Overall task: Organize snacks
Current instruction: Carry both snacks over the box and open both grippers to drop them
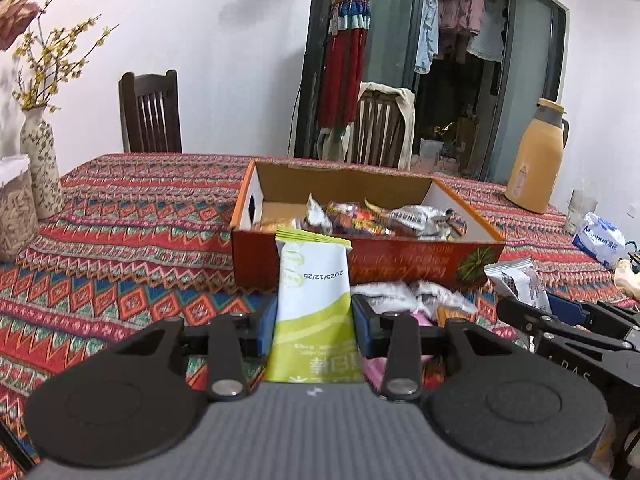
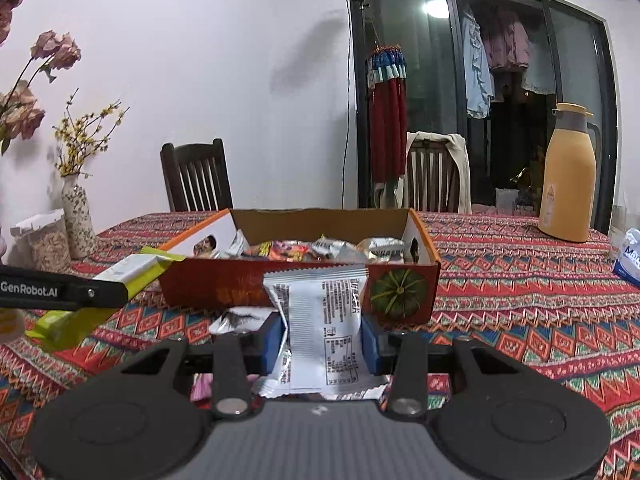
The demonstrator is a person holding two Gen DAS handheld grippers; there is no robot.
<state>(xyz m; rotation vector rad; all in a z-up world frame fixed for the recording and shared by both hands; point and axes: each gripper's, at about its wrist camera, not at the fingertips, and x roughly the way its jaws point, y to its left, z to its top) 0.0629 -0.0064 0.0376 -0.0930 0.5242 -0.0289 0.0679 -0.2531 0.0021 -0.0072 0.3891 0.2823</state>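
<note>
Green-and-white snack packet (image 1: 314,304): clamped mid-body in left gripper (image 1: 315,322), held above table before snack box (image 1: 360,258). White foil packet (image 2: 326,328): pinched likewise by right gripper (image 2: 325,340). Both judged light, crinkly, slippery, crushable; grip flat middle, gently. Loose packets (image 1: 416,294) on patterned tablecloth (image 1: 132,248).

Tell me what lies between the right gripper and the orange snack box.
Only a crumpled silvery wrapper on the patterned tablecloth, seen in the right wrist view.

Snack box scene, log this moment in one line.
left gripper: green packet | right gripper: white packet | box: ahead
</note>
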